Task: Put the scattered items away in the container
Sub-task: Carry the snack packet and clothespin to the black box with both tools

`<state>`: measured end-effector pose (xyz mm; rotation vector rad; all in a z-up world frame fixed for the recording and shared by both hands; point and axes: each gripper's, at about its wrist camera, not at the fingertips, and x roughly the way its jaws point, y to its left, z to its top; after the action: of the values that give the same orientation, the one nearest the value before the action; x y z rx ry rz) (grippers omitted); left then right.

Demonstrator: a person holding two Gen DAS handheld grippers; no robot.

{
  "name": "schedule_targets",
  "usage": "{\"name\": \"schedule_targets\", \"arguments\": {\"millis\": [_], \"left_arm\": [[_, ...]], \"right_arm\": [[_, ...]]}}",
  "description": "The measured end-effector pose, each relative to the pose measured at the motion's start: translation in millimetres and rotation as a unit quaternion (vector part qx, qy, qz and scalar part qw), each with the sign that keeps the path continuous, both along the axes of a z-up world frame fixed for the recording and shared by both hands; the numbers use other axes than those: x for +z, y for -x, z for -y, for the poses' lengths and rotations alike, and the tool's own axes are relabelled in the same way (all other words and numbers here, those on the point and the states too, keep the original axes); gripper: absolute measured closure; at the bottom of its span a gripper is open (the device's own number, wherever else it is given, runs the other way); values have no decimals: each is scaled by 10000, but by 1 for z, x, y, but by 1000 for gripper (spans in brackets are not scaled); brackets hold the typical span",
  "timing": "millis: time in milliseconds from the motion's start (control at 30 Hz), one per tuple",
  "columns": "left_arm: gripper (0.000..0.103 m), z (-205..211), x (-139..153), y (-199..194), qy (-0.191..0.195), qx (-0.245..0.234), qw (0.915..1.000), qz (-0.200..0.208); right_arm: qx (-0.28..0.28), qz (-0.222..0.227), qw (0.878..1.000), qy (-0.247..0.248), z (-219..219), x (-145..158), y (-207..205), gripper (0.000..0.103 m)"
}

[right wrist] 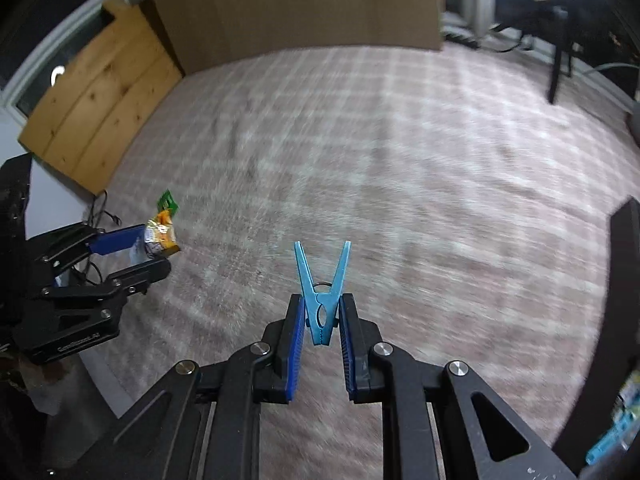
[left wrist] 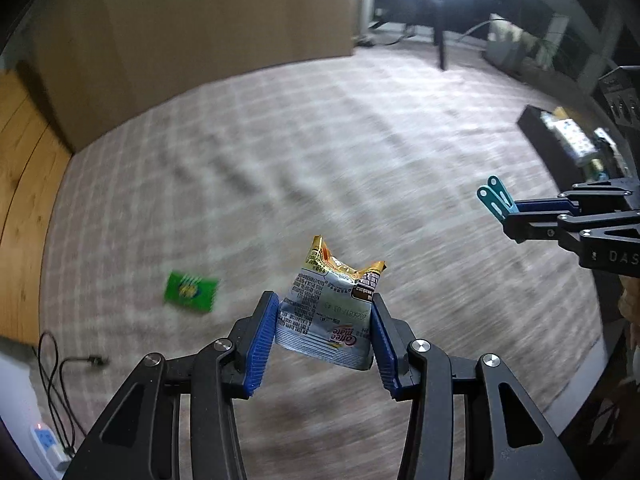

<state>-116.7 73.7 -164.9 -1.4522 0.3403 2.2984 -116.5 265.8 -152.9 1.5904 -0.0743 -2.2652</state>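
A silver and gold Coffee-mate sachet (left wrist: 324, 320) hangs above the carpet, with my left gripper (left wrist: 324, 300) shut on it, blue pads pressing both of its sides. My right gripper (right wrist: 322, 300) is shut on a light blue clothespin (right wrist: 322, 296) whose two legs stick up in a V. In the left wrist view the right gripper (left wrist: 510, 216) and clothespin (left wrist: 494, 198) show at the right edge. In the right wrist view the left gripper (right wrist: 148, 248) and sachet (right wrist: 160, 236) show at the left. A green packet (left wrist: 191, 291) lies on the carpet. The black container (left wrist: 560, 136), holding several items, stands far right.
A checked pinkish carpet (right wrist: 400, 160) covers the floor. A large cardboard box (left wrist: 200, 40) and a wooden board (right wrist: 100, 92) stand at the far side. A white power strip (left wrist: 48, 440) with a black cable (left wrist: 80, 360) lies at the left. A chair leg (left wrist: 440, 48) stands far back.
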Motion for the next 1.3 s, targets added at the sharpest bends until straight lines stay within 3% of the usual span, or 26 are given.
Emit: {"name": "schedule_targets", "arguments": {"millis": [267,700,1067,1300], "left_arm": [[54,-101,26,-5,-203,-824,9962,-200],[54,-292,51,-46,-561,-2163,9740,-374],[54,-409,55,-112,-689,-3032,9500,-300],[54,-456,67,-109,-699,-3086,9477,-428]], "right_arm": [[-850,-368,9955,221,-84,35,-34,88],[-2381,-630,9691,141,-274,69,-116,88],[-2967,-535,9535,-42,-387,64,-128,88],[-2992,-318,9536,-29,-425,47,-117,88]]}}
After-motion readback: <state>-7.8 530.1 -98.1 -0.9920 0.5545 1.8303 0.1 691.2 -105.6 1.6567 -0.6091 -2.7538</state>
